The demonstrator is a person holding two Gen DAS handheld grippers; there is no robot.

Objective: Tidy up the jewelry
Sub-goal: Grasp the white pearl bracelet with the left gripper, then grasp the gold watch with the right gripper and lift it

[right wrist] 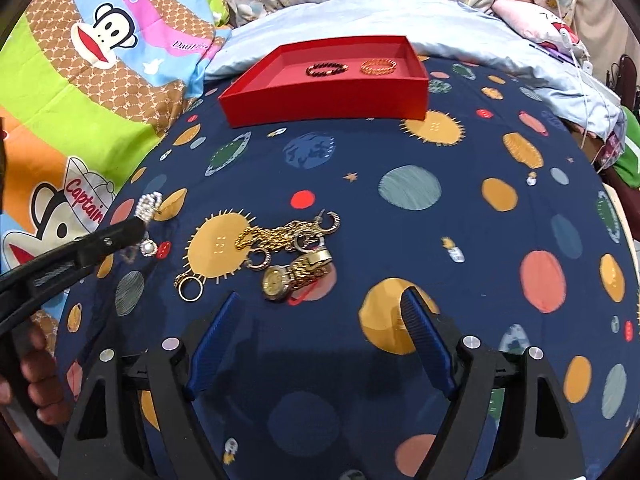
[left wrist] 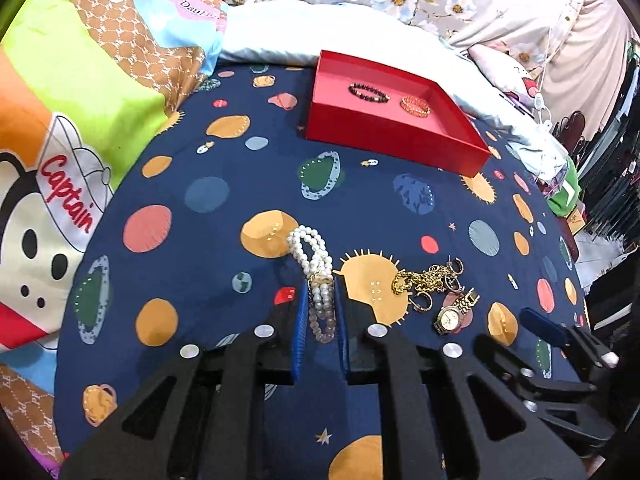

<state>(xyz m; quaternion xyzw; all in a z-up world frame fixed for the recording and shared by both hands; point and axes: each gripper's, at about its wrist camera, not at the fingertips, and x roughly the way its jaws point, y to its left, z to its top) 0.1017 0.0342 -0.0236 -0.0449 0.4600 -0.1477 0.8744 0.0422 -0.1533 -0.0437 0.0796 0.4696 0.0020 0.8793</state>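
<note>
Left wrist view showed the left gripper (left wrist: 321,312) with fingers pinching a white multi-strand pearl bracelet (left wrist: 314,264) near its clasp, low in the frame's centre. Its long free loop could have swung loose or snagged the tangled gold chain (left wrist: 424,280) beside it before reaching the red cardboard tray (left wrist: 396,144); the right gripper (right wrist: 320,344) had its fingers spread, empty.

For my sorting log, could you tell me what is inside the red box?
The red box holds a dark beaded bracelet and an orange bracelet; its near wall hides some floor.

A red tray (left wrist: 390,142) is sitting at twelve o'clock on a navy bedsheet (left wrist: 200,248) showing orange, pink and teal planets.
</note>
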